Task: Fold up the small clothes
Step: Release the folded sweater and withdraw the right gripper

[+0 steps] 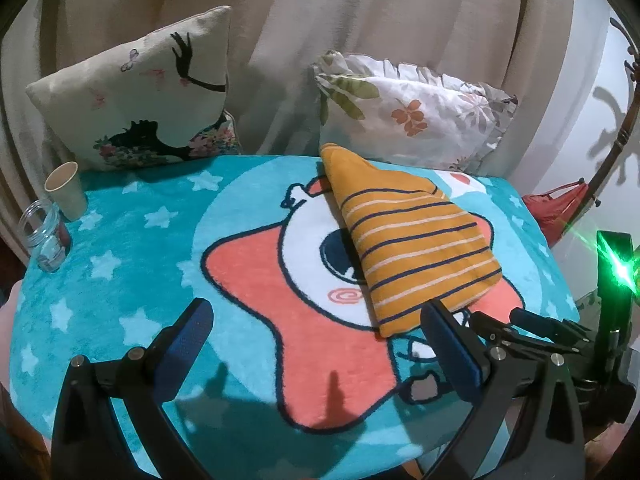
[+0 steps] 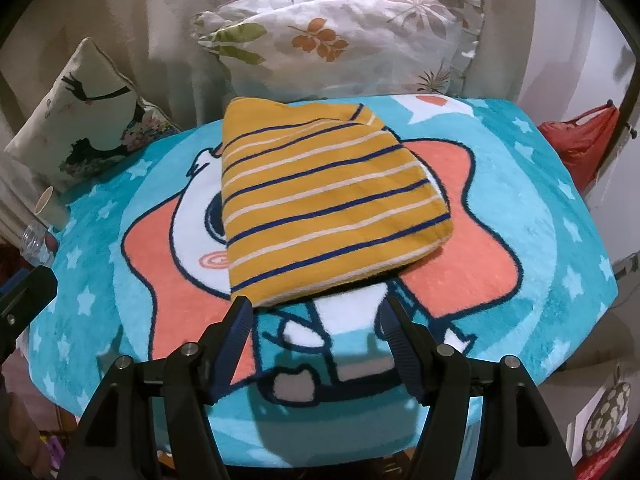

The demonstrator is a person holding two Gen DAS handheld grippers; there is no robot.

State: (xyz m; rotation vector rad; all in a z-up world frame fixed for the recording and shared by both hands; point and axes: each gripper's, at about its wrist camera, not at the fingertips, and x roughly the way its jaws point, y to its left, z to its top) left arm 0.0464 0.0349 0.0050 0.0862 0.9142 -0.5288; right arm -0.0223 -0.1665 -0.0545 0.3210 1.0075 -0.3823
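Observation:
A small mustard-yellow garment with navy and cream stripes (image 1: 416,240) lies folded flat on a turquoise cartoon rug (image 1: 120,264); it also shows in the right wrist view (image 2: 328,204). My left gripper (image 1: 316,320) is open and empty, above the rug just left of the garment's near end. My right gripper (image 2: 316,312) is open and empty, just in front of the garment's near edge. The right gripper's black body also shows at the right in the left wrist view (image 1: 532,332).
Two cushions lean on the curtain behind the rug: a cream one (image 1: 136,92) at left and a floral one (image 1: 412,112) at right. A paper cup (image 1: 66,190) and a glass jar (image 1: 44,236) stand at the rug's left edge. A red bag (image 2: 580,144) hangs at right.

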